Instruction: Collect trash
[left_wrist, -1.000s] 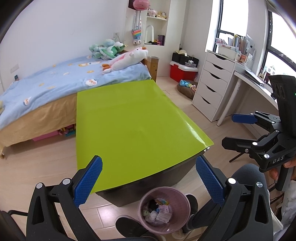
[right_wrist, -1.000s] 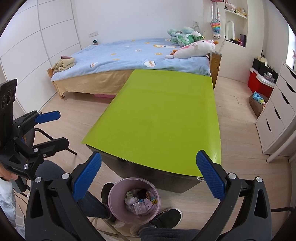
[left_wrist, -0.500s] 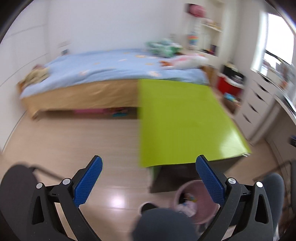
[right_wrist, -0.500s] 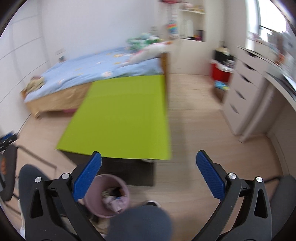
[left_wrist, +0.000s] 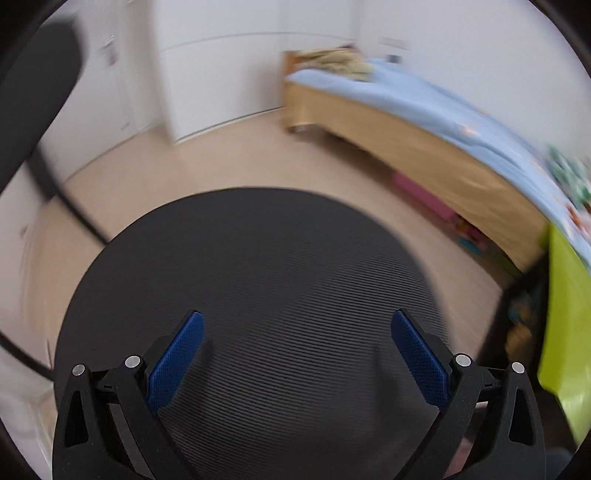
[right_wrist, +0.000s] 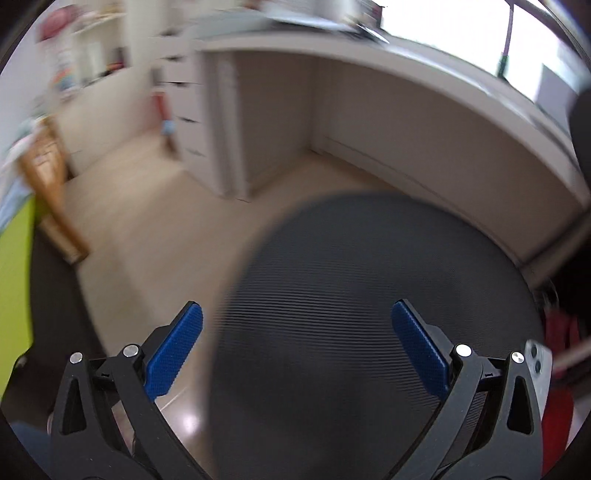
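Note:
My left gripper (left_wrist: 297, 363) is open and empty, held over a round black mesh chair seat (left_wrist: 258, 273). My right gripper (right_wrist: 297, 356) is open and empty, held over the same kind of dark mesh seat (right_wrist: 369, 295). No trash and no bin show in either view now. Both views are blurred by motion. The green table shows only as a strip at the right edge of the left wrist view (left_wrist: 565, 332) and at the left edge of the right wrist view (right_wrist: 13, 280).
A bed with a blue cover (left_wrist: 424, 107) and white wardrobe doors (left_wrist: 207, 74) lie beyond the left gripper. A white curved desk (right_wrist: 406, 92) and white drawers (right_wrist: 184, 92) lie beyond the right gripper. A phone (right_wrist: 537, 373) shows at the right.
Both grippers have swung away from the green table and pink bin, the left one leftward, the right one rightward. The bin has left both views. Both stay open.

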